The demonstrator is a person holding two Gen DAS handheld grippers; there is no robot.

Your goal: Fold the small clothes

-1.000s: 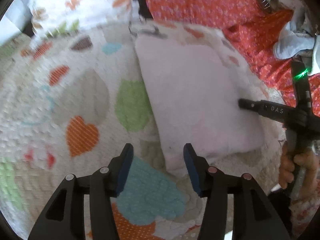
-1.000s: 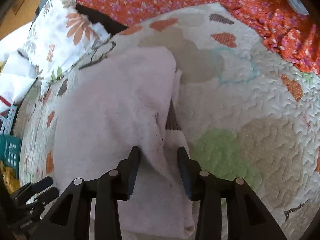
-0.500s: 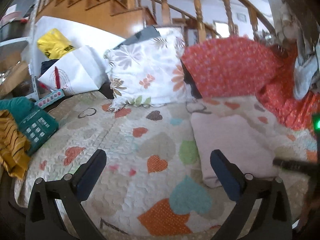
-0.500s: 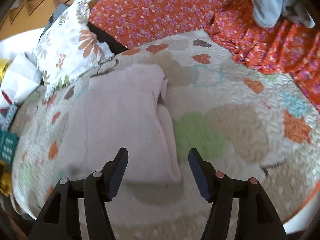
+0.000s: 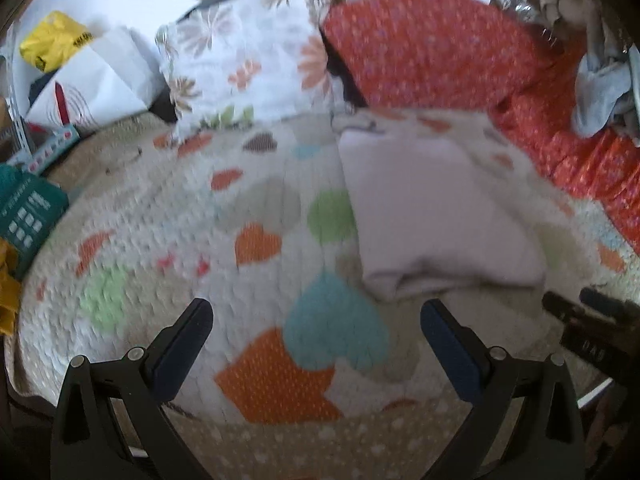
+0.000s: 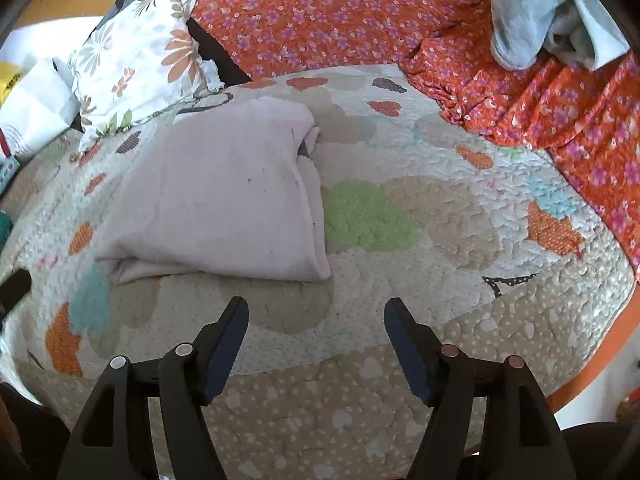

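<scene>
Both my grippers hang spread and empty above the quilt [image 6: 460,240]: the left gripper [image 5: 316,344] has its fingers wide apart over the heart pattern, and the right gripper [image 6: 316,344] is likewise released, holding nothing. The pale pink garment [image 6: 224,204] lies folded into a rough rectangle on the quilt, just beyond my right fingers and ahead and to the right of my left ones, with the floral pillow [image 6: 132,56] behind it and the orange flowered cover [image 6: 320,12] further back. It looks soft, light and limp, a fleecy or knit cloth that will sag and slide open if I lift it by one layer only. Its near edge shows stacked layers with a slight gap, so I judge the fold is done or nearly so. If I must take it again, I would pinch through all the layers at a near corner with each gripper, keeping the stack together, and press lightly, since the padded quilt beneath gives.
</scene>
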